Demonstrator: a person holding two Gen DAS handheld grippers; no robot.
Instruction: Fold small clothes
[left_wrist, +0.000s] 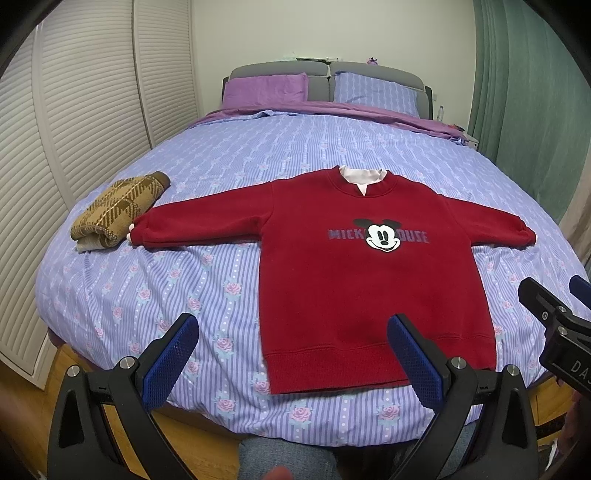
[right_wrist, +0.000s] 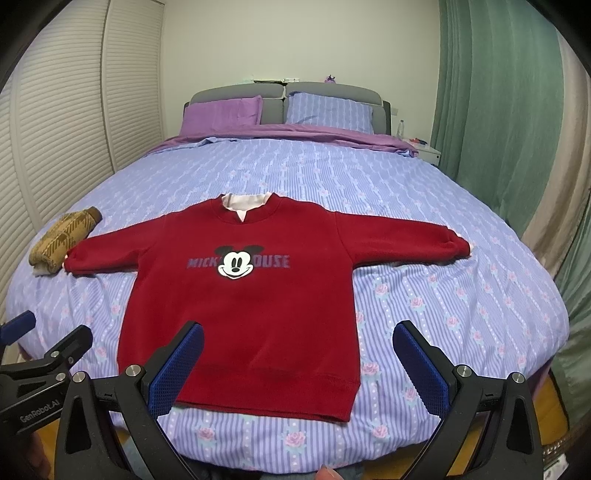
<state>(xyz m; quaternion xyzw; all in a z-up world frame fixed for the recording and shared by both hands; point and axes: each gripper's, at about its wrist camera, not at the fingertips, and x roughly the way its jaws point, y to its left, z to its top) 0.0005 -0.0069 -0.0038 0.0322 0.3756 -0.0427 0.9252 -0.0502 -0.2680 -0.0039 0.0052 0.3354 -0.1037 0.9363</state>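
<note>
A red Mickey Mouse sweatshirt (left_wrist: 332, 273) lies flat and face up on the bed, both sleeves spread out sideways; it also shows in the right wrist view (right_wrist: 251, 310). My left gripper (left_wrist: 291, 354) is open and empty, hovering above the hem's left corner. My right gripper (right_wrist: 297, 365) is open and empty, above the hem's right part. The right gripper's body shows at the right edge of the left wrist view (left_wrist: 554, 325). The left gripper's body shows at the left edge of the right wrist view (right_wrist: 44, 362).
A folded brown plaid garment (left_wrist: 118, 208) lies on the bed by the left sleeve cuff. The bed has a blue striped floral cover (left_wrist: 166, 295), and pillows (left_wrist: 266, 88) at the far end. Louvred doors (left_wrist: 74, 110) stand left, green curtains (right_wrist: 498, 110) right.
</note>
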